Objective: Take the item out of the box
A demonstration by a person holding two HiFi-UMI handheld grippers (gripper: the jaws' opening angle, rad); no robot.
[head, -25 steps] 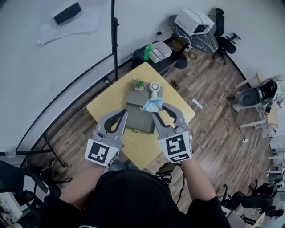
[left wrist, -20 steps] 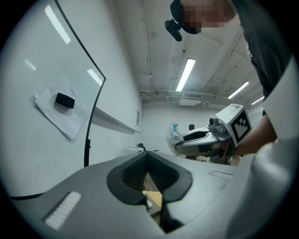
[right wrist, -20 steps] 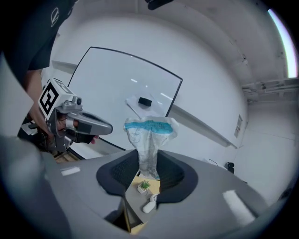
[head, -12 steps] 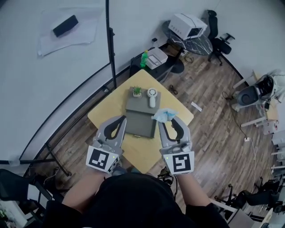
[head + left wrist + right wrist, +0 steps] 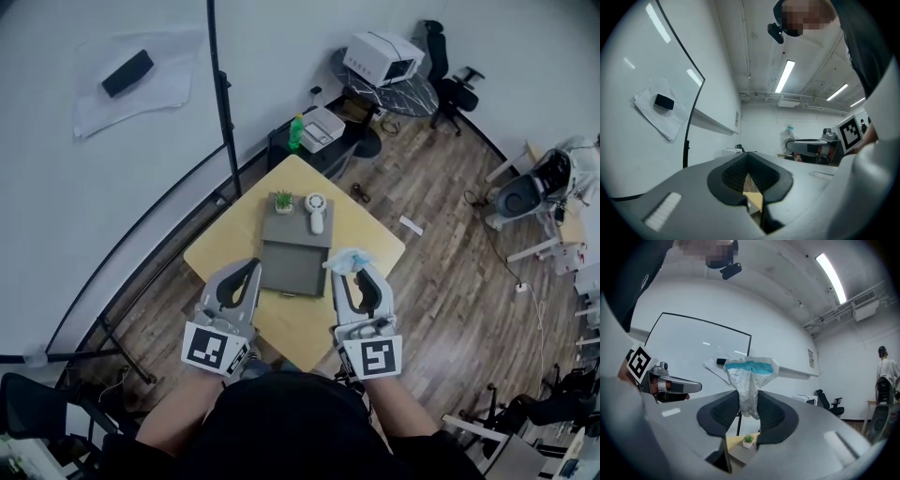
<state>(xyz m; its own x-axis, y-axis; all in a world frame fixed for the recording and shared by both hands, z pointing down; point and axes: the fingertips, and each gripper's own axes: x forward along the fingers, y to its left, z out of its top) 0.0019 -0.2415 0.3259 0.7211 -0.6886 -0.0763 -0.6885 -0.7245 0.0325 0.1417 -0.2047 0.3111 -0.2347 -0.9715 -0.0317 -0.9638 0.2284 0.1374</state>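
Packet [image 5: 349, 260], pinched in right claw [image 5: 749, 409], has cleared the box [image 5: 295, 255]; left claw [image 5: 749, 165] closed.

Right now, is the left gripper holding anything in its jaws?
No, the left gripper has its jaws together with nothing between them; only the yellow table shows through the gap behind their tips.
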